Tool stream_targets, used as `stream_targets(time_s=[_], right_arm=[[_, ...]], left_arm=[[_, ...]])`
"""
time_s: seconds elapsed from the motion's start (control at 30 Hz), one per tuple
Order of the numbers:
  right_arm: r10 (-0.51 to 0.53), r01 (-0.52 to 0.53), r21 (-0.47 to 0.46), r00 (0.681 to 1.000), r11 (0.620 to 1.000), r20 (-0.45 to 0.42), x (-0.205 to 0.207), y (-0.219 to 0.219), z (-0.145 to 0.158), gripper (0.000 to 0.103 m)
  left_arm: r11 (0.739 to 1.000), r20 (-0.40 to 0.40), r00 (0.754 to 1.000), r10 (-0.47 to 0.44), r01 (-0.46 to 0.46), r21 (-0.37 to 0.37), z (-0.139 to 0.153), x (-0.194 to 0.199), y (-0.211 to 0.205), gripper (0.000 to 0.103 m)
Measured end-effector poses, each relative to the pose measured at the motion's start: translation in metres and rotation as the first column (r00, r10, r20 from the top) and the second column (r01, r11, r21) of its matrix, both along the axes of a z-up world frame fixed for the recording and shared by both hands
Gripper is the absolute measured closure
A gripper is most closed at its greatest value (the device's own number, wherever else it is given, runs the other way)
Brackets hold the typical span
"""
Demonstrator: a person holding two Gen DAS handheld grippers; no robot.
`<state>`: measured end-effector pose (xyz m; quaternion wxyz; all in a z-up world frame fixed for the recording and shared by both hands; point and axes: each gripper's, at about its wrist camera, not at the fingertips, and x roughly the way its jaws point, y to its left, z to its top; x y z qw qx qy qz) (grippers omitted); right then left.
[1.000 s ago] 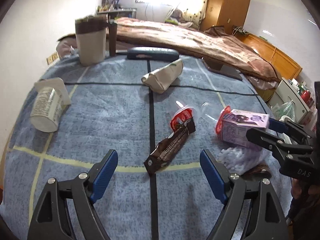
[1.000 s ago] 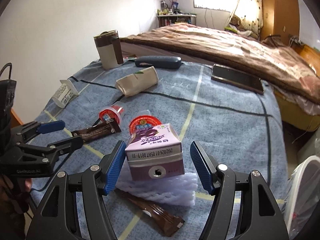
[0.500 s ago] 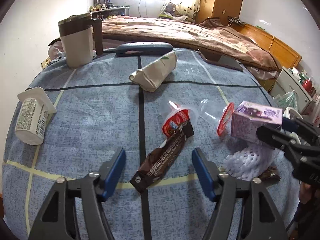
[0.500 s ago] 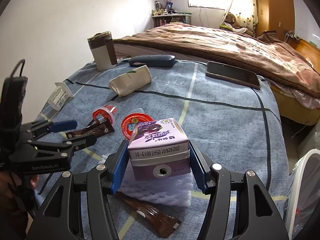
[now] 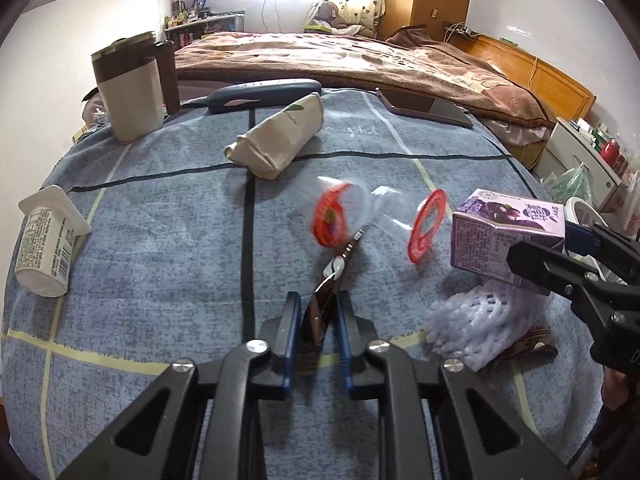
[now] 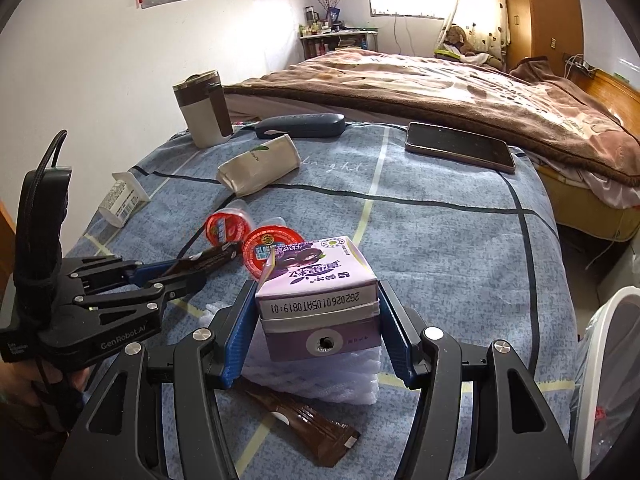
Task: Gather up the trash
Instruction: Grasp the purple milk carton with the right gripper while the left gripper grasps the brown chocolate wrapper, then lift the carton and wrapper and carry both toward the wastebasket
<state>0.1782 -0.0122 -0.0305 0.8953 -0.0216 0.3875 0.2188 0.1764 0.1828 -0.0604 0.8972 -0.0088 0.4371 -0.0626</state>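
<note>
My left gripper (image 5: 316, 320) is shut on a brown snack wrapper (image 5: 320, 304), edge-on between its blue pads; it also shows in the right wrist view (image 6: 200, 260). My right gripper (image 6: 316, 316) is shut on a purple milk carton (image 6: 316, 300), held just above a white foam net (image 6: 312, 380); the carton shows at the right of the left wrist view (image 5: 504, 236). Two clear cups with red lids (image 5: 334, 218) (image 5: 424, 226) lie on the blue cloth. A second brown wrapper (image 6: 304, 428) lies under the carton.
A white yogurt cup (image 5: 44, 248) lies at the left. A beige pouch (image 5: 280, 136), a dark glasses case (image 5: 264, 94), a mug (image 5: 128, 88) and a phone (image 6: 456, 146) sit further back. A white bin with a bag (image 6: 608, 380) stands at the right; a bed lies beyond.
My left gripper closed on the brown wrapper and tipped it on edge; the nearest red-lidded cup shifted. My right gripper closed on the purple carton and lifted it slightly.
</note>
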Motion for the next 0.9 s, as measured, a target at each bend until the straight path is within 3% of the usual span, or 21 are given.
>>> stream_targets(time_s=[0.33, 0.9], right_arm=[[-0.020, 0.020, 0.025, 1.000, 1.000, 0.008, -0.005, -0.009, 0.003, 0.044], [-0.100, 0.094, 0.093, 0.993, 0.991, 0.060, -0.026, -0.049, 0.023, 0.044]], left_arm=[[1.000, 0.029, 1.000, 0.002, -0.001, -0.027, 0.007, -0.014, -0.006, 0.090], [0.998, 0.139, 0.989, -0.045, 0.052, -0.046, 0.052, -0.048, -0.040, 0.090]])
